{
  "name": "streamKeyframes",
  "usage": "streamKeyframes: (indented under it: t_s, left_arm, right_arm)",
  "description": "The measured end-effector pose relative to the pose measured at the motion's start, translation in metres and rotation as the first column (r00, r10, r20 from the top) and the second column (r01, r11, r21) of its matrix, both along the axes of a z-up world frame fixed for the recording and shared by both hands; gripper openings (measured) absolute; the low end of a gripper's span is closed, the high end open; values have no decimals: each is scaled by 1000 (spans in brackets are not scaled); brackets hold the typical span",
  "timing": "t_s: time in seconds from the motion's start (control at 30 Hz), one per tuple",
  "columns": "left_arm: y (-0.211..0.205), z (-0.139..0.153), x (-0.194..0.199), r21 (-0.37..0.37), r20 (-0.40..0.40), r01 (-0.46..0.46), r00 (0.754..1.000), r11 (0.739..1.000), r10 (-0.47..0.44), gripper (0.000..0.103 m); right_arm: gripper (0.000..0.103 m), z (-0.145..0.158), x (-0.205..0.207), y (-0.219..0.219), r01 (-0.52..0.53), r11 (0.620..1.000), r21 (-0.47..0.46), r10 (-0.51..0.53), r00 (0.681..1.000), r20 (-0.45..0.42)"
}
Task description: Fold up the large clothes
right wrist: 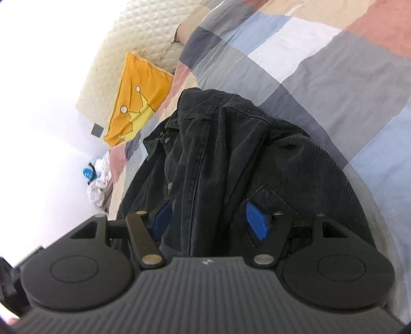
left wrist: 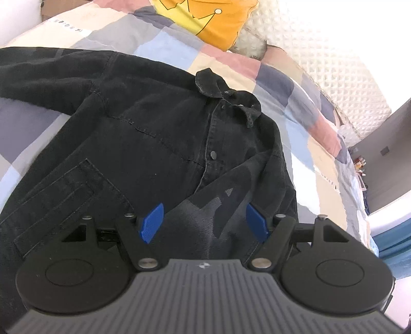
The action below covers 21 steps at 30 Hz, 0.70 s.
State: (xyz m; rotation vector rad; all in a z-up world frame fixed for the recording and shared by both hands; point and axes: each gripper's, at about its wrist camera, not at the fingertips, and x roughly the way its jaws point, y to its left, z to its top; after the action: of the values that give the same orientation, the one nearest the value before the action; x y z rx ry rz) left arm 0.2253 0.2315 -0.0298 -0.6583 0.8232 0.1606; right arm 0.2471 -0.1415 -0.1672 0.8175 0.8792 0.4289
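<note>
A black denim jacket (left wrist: 154, 128) lies front up on the patchwork bedspread (left wrist: 159, 43), collar (left wrist: 226, 95) at the far end. One sleeve (left wrist: 226, 205) with a grey print is folded across its front; the other stretches off to the left. My left gripper (left wrist: 205, 221) hovers open above the folded sleeve, its blue pads (left wrist: 152, 223) wide apart and holding nothing. In the right wrist view the jacket (right wrist: 231, 154) is bunched into ridges. My right gripper (right wrist: 209, 219) is open, with a fold of the jacket lying loose between its pads (right wrist: 255, 221).
A yellow cushion (left wrist: 208, 18) and a white quilted headboard (left wrist: 334, 64) stand beyond the collar. The bed's edge runs down the right of the left wrist view, with a blue box (left wrist: 393, 231) below it. A white cloth heap (right wrist: 99, 174) lies near the wall.
</note>
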Motion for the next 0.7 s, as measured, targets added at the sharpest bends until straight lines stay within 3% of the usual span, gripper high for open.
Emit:
streamKeyframes:
  t_s: [0.13,0.3,0.47,0.6,0.7]
  left_arm:
    - [-6,-8,26,-42,15,13,1000,999,-12,75]
    - [-34,-17,87,-29,38,62,997,998,-61,75]
    - [-64,-37,153,-121,67,142,989,982,-135,75]
    - [-92,-47,197,-33,74,189,980,981,-186,75]
    - [-102,-58,222,-12,74,194,978,981,-193,75]
  right_arm:
    - [67,-5,-2,-6,49,998,29,-49,999,-19]
    - [67,-12,-3,-18,104,992,75,-103,994,-24]
    - [67,-20,2,-29,165,978,131,-160,986,-45]
    - [67,-31,12,-32,184,959,214,-172,982,-73]
    - [65,-41,27,-33,196,950,242,-178,980,-93]
